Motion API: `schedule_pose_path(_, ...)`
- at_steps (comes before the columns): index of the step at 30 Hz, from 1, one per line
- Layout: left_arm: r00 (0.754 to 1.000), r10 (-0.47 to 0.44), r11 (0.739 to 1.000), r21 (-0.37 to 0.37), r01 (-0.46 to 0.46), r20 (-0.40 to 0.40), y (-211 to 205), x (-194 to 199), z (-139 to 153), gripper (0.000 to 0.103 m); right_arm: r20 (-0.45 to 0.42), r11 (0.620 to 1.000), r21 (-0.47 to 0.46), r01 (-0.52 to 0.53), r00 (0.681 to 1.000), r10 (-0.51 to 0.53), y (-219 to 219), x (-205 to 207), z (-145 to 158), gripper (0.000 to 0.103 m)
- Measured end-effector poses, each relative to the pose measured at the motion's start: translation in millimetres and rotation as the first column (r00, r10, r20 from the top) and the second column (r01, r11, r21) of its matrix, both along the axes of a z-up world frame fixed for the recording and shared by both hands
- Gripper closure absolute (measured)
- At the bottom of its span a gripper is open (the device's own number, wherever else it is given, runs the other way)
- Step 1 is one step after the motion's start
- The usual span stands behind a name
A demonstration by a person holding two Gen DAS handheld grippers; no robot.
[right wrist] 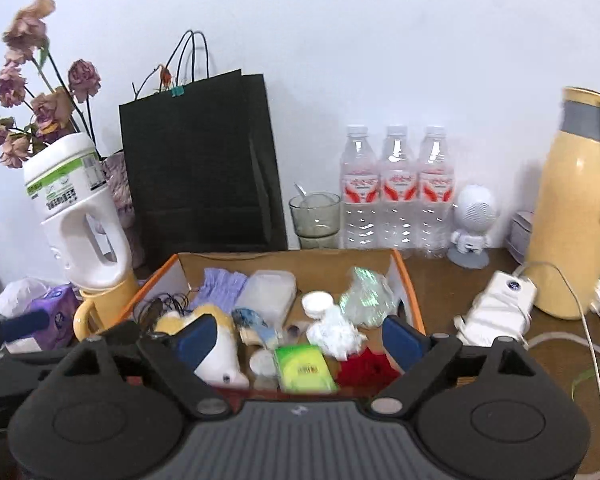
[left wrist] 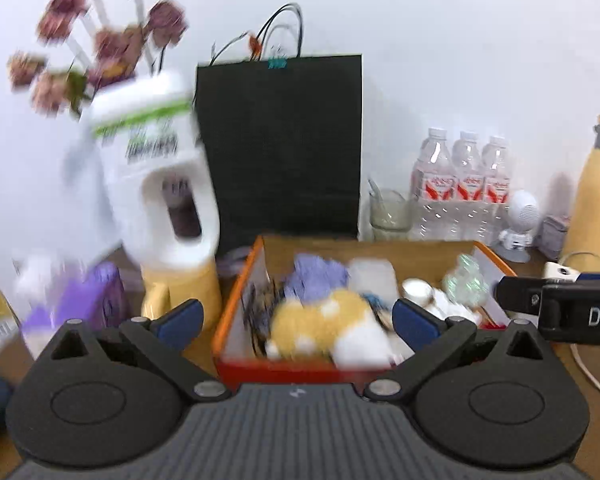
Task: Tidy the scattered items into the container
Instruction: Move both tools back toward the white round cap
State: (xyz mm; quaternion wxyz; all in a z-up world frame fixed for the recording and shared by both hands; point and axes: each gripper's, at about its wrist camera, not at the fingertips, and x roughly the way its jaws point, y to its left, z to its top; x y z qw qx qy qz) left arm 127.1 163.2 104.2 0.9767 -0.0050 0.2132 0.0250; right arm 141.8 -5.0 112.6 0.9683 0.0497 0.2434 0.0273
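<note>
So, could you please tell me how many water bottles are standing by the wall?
3. They stand in a row against the wall, right of the glass: left bottle, middle bottle, right bottle, just left of the white figurine. More could be hidden behind them.

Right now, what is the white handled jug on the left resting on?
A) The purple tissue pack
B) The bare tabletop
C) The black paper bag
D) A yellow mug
D: in the right wrist view the white handled jug sits tilted in the mouth of the yellow mug, left of the orange-rimmed cardboard box and beside the purple tissue pack.
</note>
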Motion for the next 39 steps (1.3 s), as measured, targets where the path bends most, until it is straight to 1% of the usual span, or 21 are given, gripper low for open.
schedule_pose_path(1, 1.0, -0.001, 1.0, -0.027, 0.0, -0.01, 4.6, -9.9, -5.4, 0.0, 0.006, 1.0, 0.007, 0.01, 1.0, -0.01, 0.1, -10.7, -7.3, 0.013)
schedule_pose_path(3, 1.0, 0.014, 0.999, -0.036, -0.014, 0.002, 12.4, -28.9, -14.0, 0.0, 0.011, 1.0, 0.005, 0.02, 1.0, -0.02, 2.4, -29.7, -18.9, 0.013)
schedule_pose_path(5, 1.0, 0.012, 1.0, -0.006, -0.012, 0.019, 17.1, -48.9, -22.3, 0.0, 0.018, 1.0, 0.002, 0.019, 1.0, -0.019, 5.5, -49.9, -30.5, 0.012)
schedule_pose_path(7, 1.0, 0.007, 0.999, 0.032, -0.007, 0.017, 18.0, -65.3, -28.3, 0.0, 0.022, 1.0, 0.002, -0.005, 1.0, 0.005, 8.3, -70.4, -41.4, 0.011)
schedule_pose_path(10, 1.0, -0.01, 0.999, 0.053, 0.009, 0.004, 20.9, -88.0, -35.3, 0.0, 0.007, 1.0, 0.015, -0.023, 1.0, 0.023, 8.6, -97.7, -58.7, 0.011)
schedule_pose_path(12, 1.0, -0.014, 0.999, 0.044, 0.014, -0.001, 22.8, -104.8, -39.2, 0.0, -0.02, 0.999, 0.029, -0.026, 0.999, 0.026, 7.5, -115.7, -68.0, 0.011)
schedule_pose_path(14, 1.0, -0.018, 1.0, 0.025, 0.018, -0.007, 25.4, -119.0, -43.8, 0.0, -0.025, 0.998, 0.032, -0.046, 0.999, 0.047, 7.5, -133.9, -74.1, 0.01)
schedule_pose_path(17, 0.999, -0.03, 1.0, 0.004, 0.03, -0.044, 26.5, -125.1, -47.4, 0.0, -0.025, 0.996, 0.026, -0.087, 0.996, 0.088, 9.1, -153.8, -79.6, 0.009)
schedule_pose_path(22, 0.997, -0.024, 0.999, 0.04, 0.027, -0.079, 19.4, -121.9, -53.3, 0.0, -0.045, 0.992, 0.031, -0.12, 0.992, 0.122, 9.2, -160.1, -83.1, 0.009)
schedule_pose_path(25, 0.995, -0.027, 0.999, 0.04, 0.031, -0.093, 14.4, -120.3, -55.6, 0.0, -0.052, 0.992, 0.048, -0.115, 0.992, 0.117, 4.9, -158.2, -84.0, 0.009)
schedule_pose_path(30, 0.995, -0.042, 0.995, 0.087, 0.049, -0.09, 3.8, -119.3, -57.4, 0.0, -0.066, 0.993, 0.073, -0.095, 0.993, 0.1, -6.0, -156.1, -86.3, 0.009)
schedule_pose_path(39, 0.991, -0.074, 0.991, 0.1, 0.086, -0.112, -4.3, -114.1, -63.3, 0.0, -0.078, 0.994, 0.08, -0.077, 0.993, 0.084, -15.1, -151.3, -87.7, 0.008)
